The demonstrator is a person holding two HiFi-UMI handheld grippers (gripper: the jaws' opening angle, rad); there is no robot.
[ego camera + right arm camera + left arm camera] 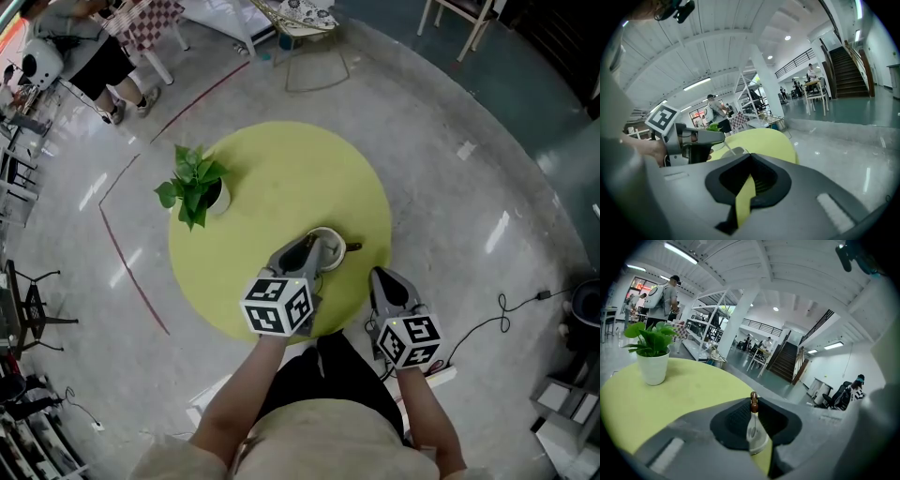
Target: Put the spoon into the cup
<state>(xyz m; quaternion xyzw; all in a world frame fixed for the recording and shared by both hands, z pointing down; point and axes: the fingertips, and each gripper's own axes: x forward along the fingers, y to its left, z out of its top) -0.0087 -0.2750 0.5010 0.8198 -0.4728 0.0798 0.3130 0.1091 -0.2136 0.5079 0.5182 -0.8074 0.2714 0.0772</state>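
In the head view a pale cup (328,246) with a dark handle stands on the round yellow-green table (281,178), near its front edge. My left gripper (305,253) reaches over the cup's near rim. In the left gripper view it (753,405) is shut on a white spoon (756,434) whose brown tip points away from the camera; the cup is hidden below the jaws. My right gripper (386,279) hovers at the table's front right edge, apart from the cup. Its jaws (751,172) are closed to a thin slit with nothing between them.
A green plant in a white pot (199,190) stands on the table's left side. Grey polished floor surrounds the table, with chairs (150,28) and people far off. A black cable (506,314) lies on the floor to the right.
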